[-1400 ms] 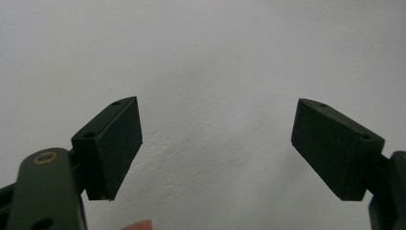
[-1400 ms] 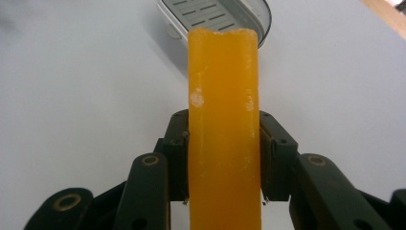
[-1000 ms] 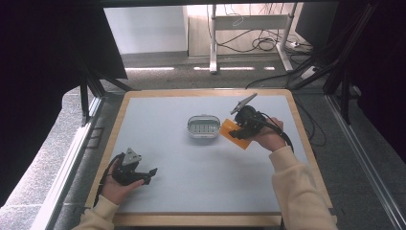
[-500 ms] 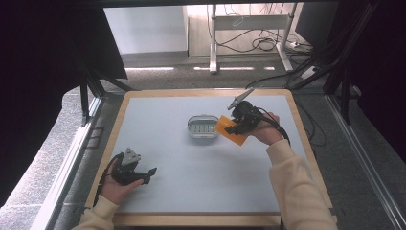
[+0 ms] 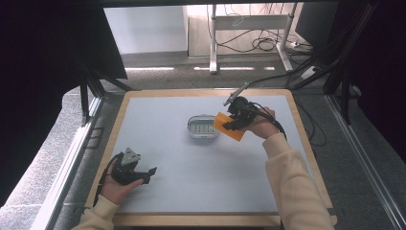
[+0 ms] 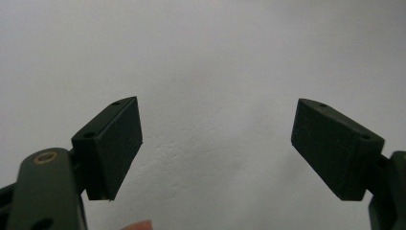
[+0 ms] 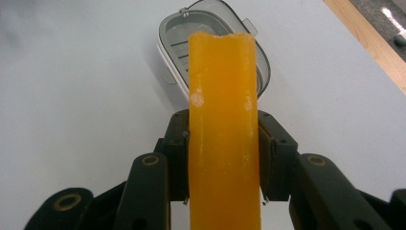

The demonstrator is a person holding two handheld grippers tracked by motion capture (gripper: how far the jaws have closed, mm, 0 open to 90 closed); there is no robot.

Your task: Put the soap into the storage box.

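Right gripper (image 5: 233, 120) sits over the far-right part of the grey table top (image 5: 191, 191), held in the person's right hand (image 5: 261, 125). Its jaws are clamped on an orange bar (image 5: 228, 126), pressing it from both sides; in the right gripper view the orange bar (image 7: 224, 129) runs up between the jaws and its far end overlaps the rim of a small oval grey dish (image 7: 177, 43). From the high view the oval grey dish (image 5: 202, 128) rests near the centre of the table, with the bar just beside its right edge; contact between them cannot be judged. Left gripper (image 5: 149, 173) lies low at the near-left corner in the left hand (image 5: 115, 184), well apart from the dish. Left gripper (image 6: 218, 143) jaws stand wide apart with bare table surface between them.
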